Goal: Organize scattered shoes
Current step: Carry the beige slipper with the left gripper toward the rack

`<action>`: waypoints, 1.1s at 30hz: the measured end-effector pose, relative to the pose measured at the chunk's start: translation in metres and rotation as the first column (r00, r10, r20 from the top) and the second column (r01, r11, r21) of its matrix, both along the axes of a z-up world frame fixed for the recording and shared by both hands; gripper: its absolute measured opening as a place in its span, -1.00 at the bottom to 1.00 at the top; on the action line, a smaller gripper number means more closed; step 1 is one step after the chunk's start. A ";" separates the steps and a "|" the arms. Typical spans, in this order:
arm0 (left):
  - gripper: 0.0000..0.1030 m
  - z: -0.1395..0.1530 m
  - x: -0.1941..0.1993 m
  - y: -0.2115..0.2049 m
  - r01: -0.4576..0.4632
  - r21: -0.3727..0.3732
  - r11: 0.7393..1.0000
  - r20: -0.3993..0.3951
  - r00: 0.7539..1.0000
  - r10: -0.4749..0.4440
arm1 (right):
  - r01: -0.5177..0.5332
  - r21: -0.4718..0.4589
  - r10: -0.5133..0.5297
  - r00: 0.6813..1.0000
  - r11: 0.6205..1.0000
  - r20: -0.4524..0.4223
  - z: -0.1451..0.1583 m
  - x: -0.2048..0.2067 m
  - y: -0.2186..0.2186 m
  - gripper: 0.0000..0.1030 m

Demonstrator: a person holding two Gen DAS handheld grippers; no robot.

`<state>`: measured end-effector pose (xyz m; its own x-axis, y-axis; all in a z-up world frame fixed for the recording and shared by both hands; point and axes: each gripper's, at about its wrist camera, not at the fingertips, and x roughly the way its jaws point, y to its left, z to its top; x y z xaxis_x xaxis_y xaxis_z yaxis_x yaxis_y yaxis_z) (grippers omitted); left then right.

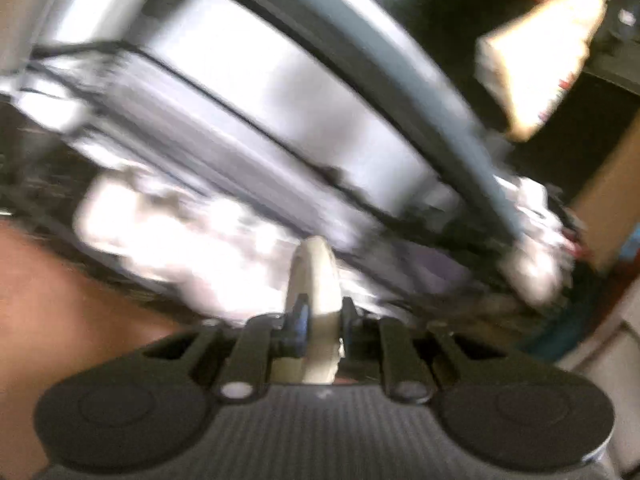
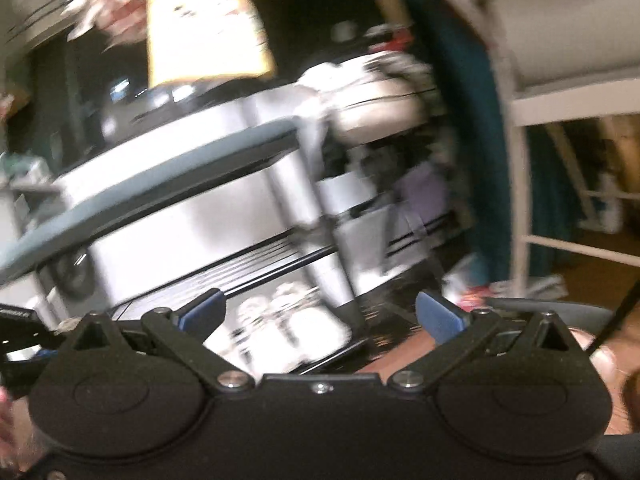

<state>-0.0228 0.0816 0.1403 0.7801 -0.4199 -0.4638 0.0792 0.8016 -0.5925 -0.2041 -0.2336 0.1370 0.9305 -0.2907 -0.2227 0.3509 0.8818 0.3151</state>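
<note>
Cream shoe is sticking out edge-on, lengthwise ahead, pinched by left gripper; right gripper is gaping, holding nothing.

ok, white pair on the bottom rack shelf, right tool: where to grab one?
Probably the upper rim of one shoe in the white pair, one finger inside, coming from the open front of the rack: they lie side by side with no gap for pinching across. Blur hides heel from toe. The right tool is open.
</note>
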 end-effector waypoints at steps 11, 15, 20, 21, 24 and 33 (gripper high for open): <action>-0.67 -0.039 -0.002 0.044 -0.234 0.231 0.944 -0.073 0.964 0.257 | -0.261 -0.090 0.242 0.954 0.961 -0.178 -0.024 0.053 0.067 1.00; -0.56 -0.046 0.032 0.014 -0.175 0.240 0.955 -0.075 0.977 0.198 | -0.195 -0.077 0.174 0.960 0.978 -0.218 -0.033 0.063 0.057 1.00; 0.21 -0.078 0.062 -0.022 -0.121 0.259 0.958 -0.163 0.972 0.167 | -0.093 0.005 0.091 0.964 0.996 -0.250 -0.041 0.068 0.036 1.00; 0.28 -0.081 0.062 -0.023 -0.125 0.256 0.958 -0.162 0.972 0.170 | -0.079 0.033 0.085 0.963 0.996 -0.258 -0.043 0.069 0.032 1.00; 0.50 -0.086 0.050 -0.018 -0.155 0.248 0.956 -0.135 0.972 0.193 | -0.082 0.055 0.094 0.958 0.995 -0.270 -0.048 0.070 0.029 1.00; 0.78 -0.062 -0.018 0.042 -0.400 0.426 0.811 0.002 0.897 0.441 | -0.259 0.003 0.239 0.885 0.966 -0.399 -0.073 0.094 0.059 1.00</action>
<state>-0.0412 0.1234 0.0781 0.7814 0.1812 -0.5971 -0.3601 0.9124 -0.1944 -0.1099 -0.1744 0.0644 0.8133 -0.0809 -0.5762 0.2035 0.9673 0.1514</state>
